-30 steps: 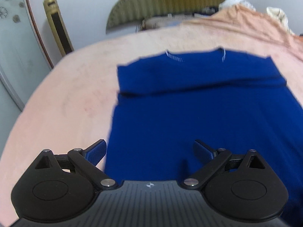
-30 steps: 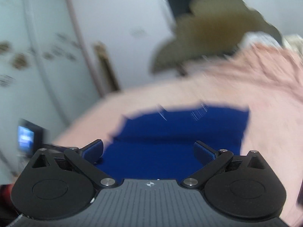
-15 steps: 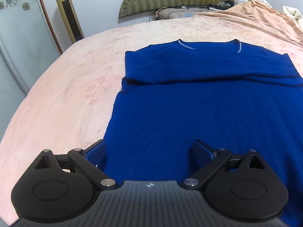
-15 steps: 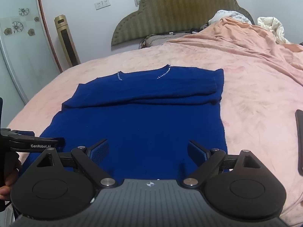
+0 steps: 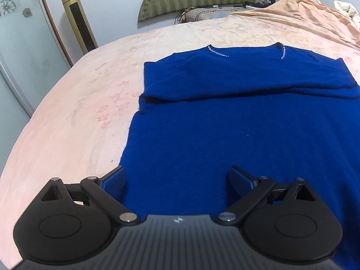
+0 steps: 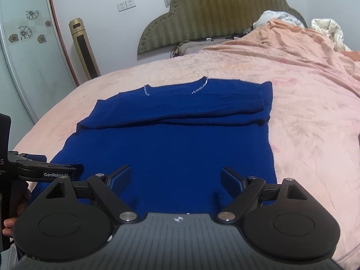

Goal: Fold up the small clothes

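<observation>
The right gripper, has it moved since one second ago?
Yes. The right gripper has come down toward the sweater: the headboard now sits higher in its view and more sweater shows. Its jaws have just been closing slightly, nothing gripped.

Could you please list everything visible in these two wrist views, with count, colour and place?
Sweater: one, deep blue, flat on the bed, sleeves folded across the chest, beaded neckline far.
Bedspread: one, pink, covering the bed.
Headboard: one, olive green, against the far wall.
Pillow: one, patterned, below the headboard.
Crumpled bedding: cream and white, far right corner.
Tower fan: one, gold, left of the bed.
Wall sockets: two, white, on the wall.
Flowered door panel: one, pale, far left.
Left tongs: black with blue pads, open over the near left hem.
Right tongs: same, jaws wide but just been closing, nothing pinched.
Hand: one, lower left, holding the left tongs.
</observation>
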Demonstrator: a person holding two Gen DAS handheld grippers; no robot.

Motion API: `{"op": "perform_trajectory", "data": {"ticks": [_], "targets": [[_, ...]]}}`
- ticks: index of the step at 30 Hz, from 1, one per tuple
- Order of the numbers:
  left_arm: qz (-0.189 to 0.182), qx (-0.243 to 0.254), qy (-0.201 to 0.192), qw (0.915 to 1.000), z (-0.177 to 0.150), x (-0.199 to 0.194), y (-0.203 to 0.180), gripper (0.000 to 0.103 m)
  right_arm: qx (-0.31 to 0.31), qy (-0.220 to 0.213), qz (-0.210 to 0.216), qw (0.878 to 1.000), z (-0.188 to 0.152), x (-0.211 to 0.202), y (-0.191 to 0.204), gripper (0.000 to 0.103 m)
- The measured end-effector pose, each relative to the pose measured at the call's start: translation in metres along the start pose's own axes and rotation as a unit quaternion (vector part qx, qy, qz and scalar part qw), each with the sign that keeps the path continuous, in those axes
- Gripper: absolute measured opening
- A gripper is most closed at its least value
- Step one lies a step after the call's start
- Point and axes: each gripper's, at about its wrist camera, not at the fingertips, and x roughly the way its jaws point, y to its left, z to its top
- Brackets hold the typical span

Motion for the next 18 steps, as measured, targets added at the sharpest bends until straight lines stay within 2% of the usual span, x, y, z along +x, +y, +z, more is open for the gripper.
{"op": "perform_trajectory", "data": {"ticks": [7,15,18], "targets": [[0.001,0.002,0.004,1.0000,0.002,0.003,-0.003,0.099,-0.006,0.003,0.019,1.000,-0.001,0.004,0.000,0.088],[-0.011,0.013,-0.002,0.9999,0.002,0.003,0.000,0.099,-0.010,-0.001,0.001,1.000,0.000,0.003,-0.005,0.084],[-0.015,0.015,-0.018,0.9996,0.002,0.001,0.018,0.099,-0.007,-0.004,-0.005,1.000,-0.001,0.002,-0.013,0.083]]}}
